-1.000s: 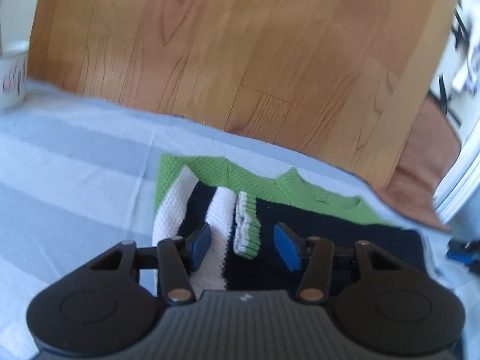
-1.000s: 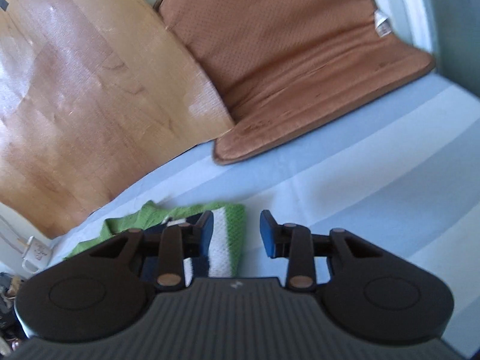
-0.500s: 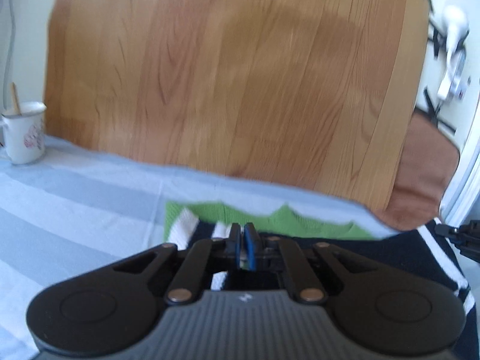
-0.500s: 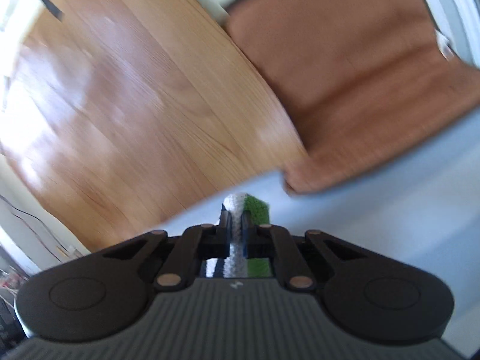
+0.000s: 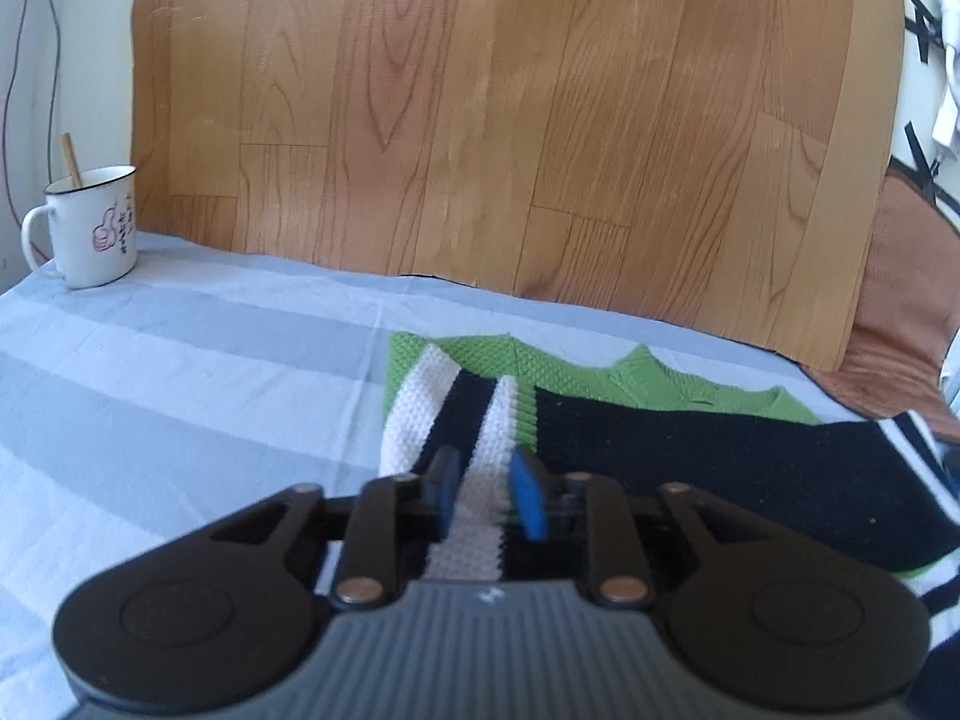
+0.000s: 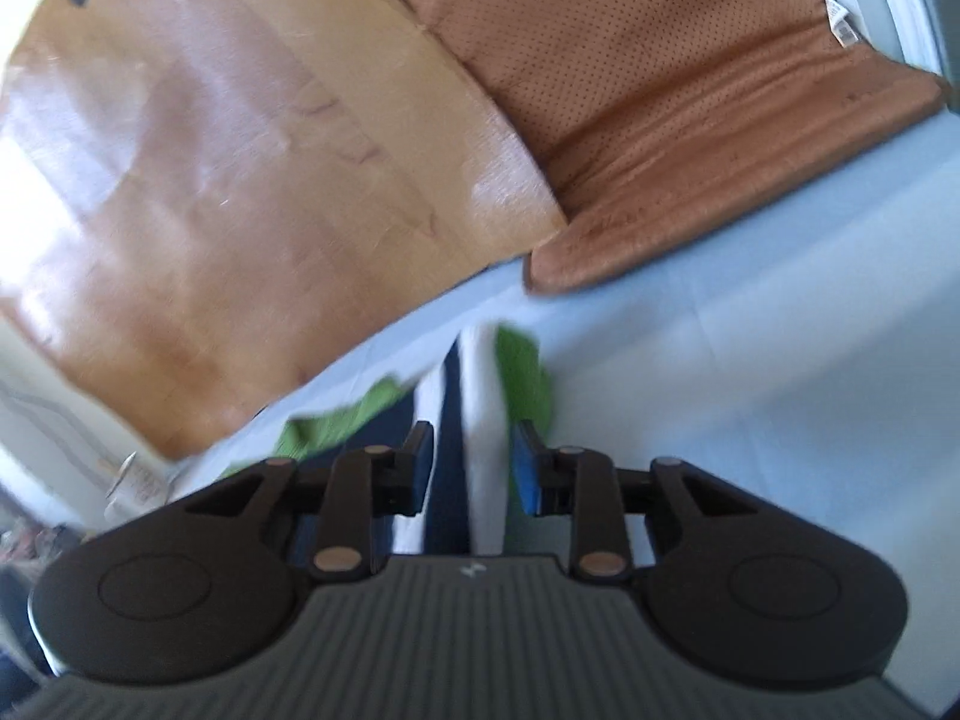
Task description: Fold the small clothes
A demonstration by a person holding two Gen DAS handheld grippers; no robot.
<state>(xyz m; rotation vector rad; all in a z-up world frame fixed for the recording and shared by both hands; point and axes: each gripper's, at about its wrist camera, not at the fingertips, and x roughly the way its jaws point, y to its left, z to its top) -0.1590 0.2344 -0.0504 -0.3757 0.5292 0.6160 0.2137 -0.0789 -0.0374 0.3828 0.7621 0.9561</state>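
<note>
Now a small knitted sweater (image 5: 630,420), green, navy and white, lies flat on a tabletop (image 5: 180,372) covered in blue-and-white striped cloth. Left tongs (image 5: 483,501) are narrowly apart and opening over a striped sleeve (image 5: 474,414) lying between them. Right tongs (image 6: 471,480) are opening too, the sweater's right sleeve (image 6: 480,396) between them. A white mug (image 5: 90,228) stands far left.

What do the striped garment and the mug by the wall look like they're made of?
Garment: chunky knit, probably yarn or acrylic; raised bumpy stitches and a ribbed cuff show. Mug: likely enamelled metal, glossy white with a thin dark rim, though ceramic is possible.
</note>
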